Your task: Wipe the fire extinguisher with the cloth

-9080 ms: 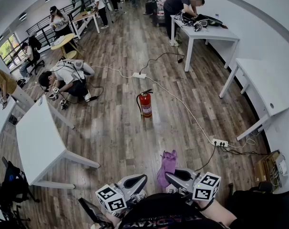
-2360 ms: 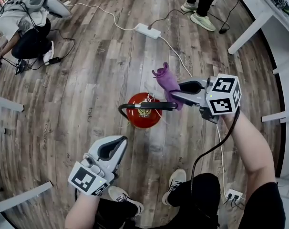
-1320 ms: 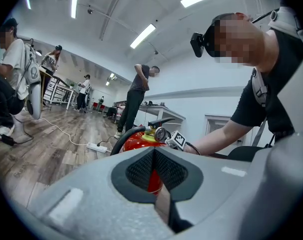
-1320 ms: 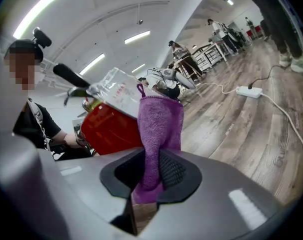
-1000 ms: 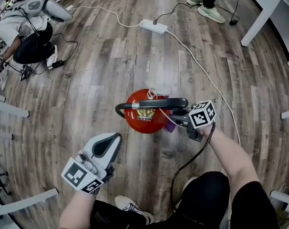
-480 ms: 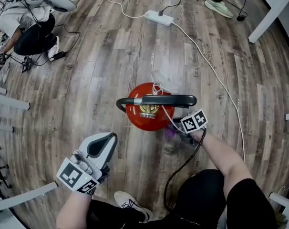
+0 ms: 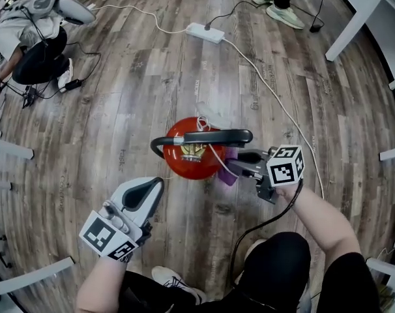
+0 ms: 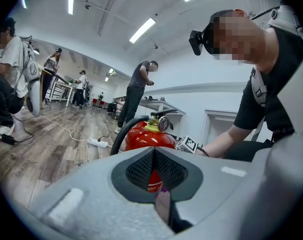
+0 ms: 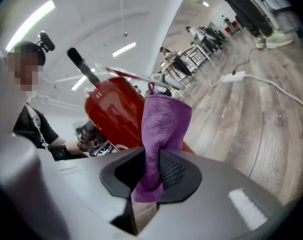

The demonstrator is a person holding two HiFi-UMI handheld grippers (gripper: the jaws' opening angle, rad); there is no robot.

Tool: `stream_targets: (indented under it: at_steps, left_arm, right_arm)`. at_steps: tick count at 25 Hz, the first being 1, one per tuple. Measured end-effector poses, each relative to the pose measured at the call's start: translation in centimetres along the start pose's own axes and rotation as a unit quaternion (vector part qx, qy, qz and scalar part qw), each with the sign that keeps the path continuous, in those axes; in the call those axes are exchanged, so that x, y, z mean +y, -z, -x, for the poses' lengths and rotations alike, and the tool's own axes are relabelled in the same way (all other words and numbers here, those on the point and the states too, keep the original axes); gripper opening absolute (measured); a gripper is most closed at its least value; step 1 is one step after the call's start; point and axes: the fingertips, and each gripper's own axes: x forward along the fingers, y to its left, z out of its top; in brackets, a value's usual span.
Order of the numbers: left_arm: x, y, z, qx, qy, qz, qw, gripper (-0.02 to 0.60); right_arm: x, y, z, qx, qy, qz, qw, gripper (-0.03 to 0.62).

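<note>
A red fire extinguisher (image 7: 191,158) with a black handle (image 7: 217,136) and hose stands on the wood floor below me. My right gripper (image 7: 233,163) is shut on a purple cloth (image 7: 227,173), which lies against the cylinder's right side. In the right gripper view the cloth (image 9: 161,134) sticks up from between the jaws in front of the red body (image 9: 114,114). My left gripper (image 7: 152,191) hangs to the lower left of the extinguisher, apart from it, shut with nothing in it. In the left gripper view the extinguisher (image 8: 144,139) stands just beyond the closed jaws.
A white power strip (image 7: 204,32) and its cable (image 7: 276,103) run across the floor beyond the extinguisher. A person crouches at the upper left (image 7: 34,38). Another person's shoes (image 7: 285,15) stand at the top. White table legs (image 7: 351,25) rise at the right.
My right gripper with the cloth has risen along the extinguisher's right side after dipping lower half a second ago. The left gripper has kept its place.
</note>
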Motion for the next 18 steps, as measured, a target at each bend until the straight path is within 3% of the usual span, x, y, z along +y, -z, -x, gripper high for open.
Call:
stream_targets:
  at_steps: [3,8,13,18]
  left_arm:
    - [-0.3,-0.6,-0.7,-0.010,0.009,0.001,0.9999,0.005]
    - [-0.4,-1.1,-1.2,-0.020,0.020,0.002,0.9996,0.005]
    - [-0.3,-0.7,-1.0,-0.015,0.018,0.004,0.9997,0.005]
    - [-0.3,-1.0,-0.7,-0.018,0.018,0.002,0.9997,0.005]
  right_arm:
    - [5.3,-3.9,2.1,-0.017,-0.024,0.060,0.998,0.072]
    - [11.8,-6.0,3.8,-0.017,-0.050,0.111,0.992,0.072]
    - [15.1,-6.4,3.2,-0.007,-0.069,0.085,0.994,0.072]
    - [14.9,-3.9,1.2,0.033,-0.074,0.088,0.993,0.072]
